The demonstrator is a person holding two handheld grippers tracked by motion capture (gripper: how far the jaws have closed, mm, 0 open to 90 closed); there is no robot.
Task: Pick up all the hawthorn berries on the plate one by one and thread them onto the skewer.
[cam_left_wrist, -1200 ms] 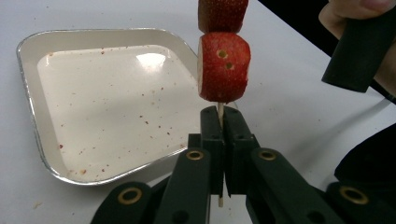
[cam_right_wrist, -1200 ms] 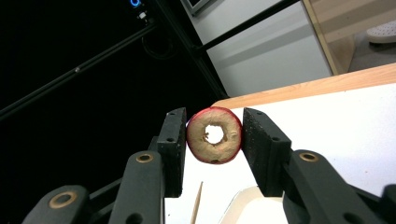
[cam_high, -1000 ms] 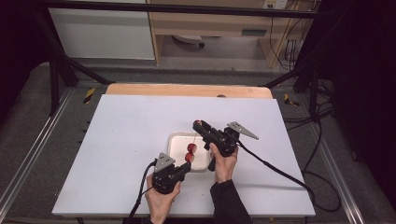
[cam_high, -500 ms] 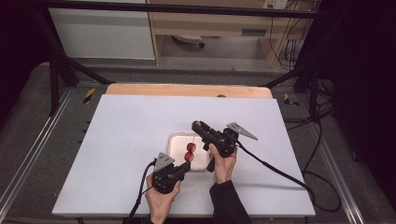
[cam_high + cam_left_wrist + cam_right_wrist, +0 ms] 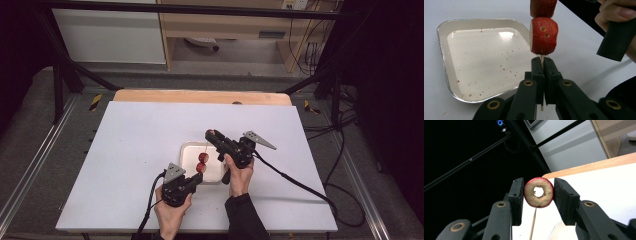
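Note:
My left gripper [image 5: 541, 61] is shut on the lower end of a thin wooden skewer [image 5: 541, 58] that stands upright. Two red fruit pieces [image 5: 543, 36] are threaded on it, just above the jaws. In the high view the left gripper [image 5: 198, 177] sits at the near edge of a white foil tray [image 5: 186, 147]. The right gripper [image 5: 210, 134] hovers over the skewer's top. In its own view the right gripper [image 5: 538, 188] is shut on a red-skinned fruit ring [image 5: 539, 198] with a cored hole. The skewer [image 5: 533, 222] reaches up to the ring's underside.
The tray [image 5: 441, 50] holds only red specks and juice marks. It lies mid-table on a white board [image 5: 125, 150] with a wooden strip [image 5: 200, 96] at its far edge. A hand on the right gripper's black handle [image 5: 616, 37] is close on the left gripper's right.

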